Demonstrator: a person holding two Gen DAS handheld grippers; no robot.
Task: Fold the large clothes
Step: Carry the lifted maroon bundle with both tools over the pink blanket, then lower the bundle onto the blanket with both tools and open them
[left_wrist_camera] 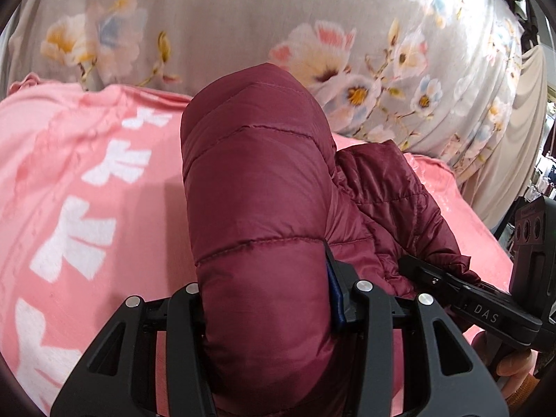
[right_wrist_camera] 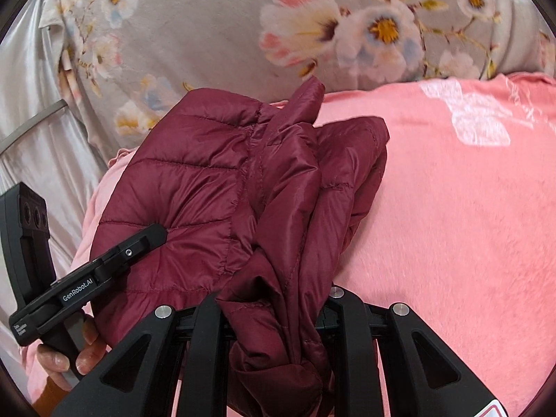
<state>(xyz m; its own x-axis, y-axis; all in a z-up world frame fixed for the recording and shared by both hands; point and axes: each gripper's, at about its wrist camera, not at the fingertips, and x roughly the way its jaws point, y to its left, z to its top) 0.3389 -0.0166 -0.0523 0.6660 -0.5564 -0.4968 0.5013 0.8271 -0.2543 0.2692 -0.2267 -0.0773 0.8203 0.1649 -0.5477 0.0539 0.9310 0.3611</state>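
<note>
The left claw (left_wrist_camera: 267, 312) is clamped on a thick, puffed fold of the maroon quilted jacket (left_wrist_camera: 257, 187) — the padding bulges up and forward between its two black fingers, hiding the pads. The right claw (right_wrist_camera: 278, 316) pinches a thinner, bunched gather of the same jacket (right_wrist_camera: 194, 187), its fingers set narrow with the crumpled fabric squeezed between them and spilling down below. In the right wrist view the left claw (right_wrist_camera: 153, 236) comes in from the lower left, its finger lying on the quilted panel, held by the person's left hand (right_wrist_camera: 76, 351). The jacket reaches away from both claws across a pink blanket (left_wrist_camera: 87, 180) with white printed shapes, resting on it in folds. Beyond the blanket lies a grey floral bedspread (right_wrist_camera: 215, 34) — pale flowers with yellow centres — which fills the far side of both views.
</note>
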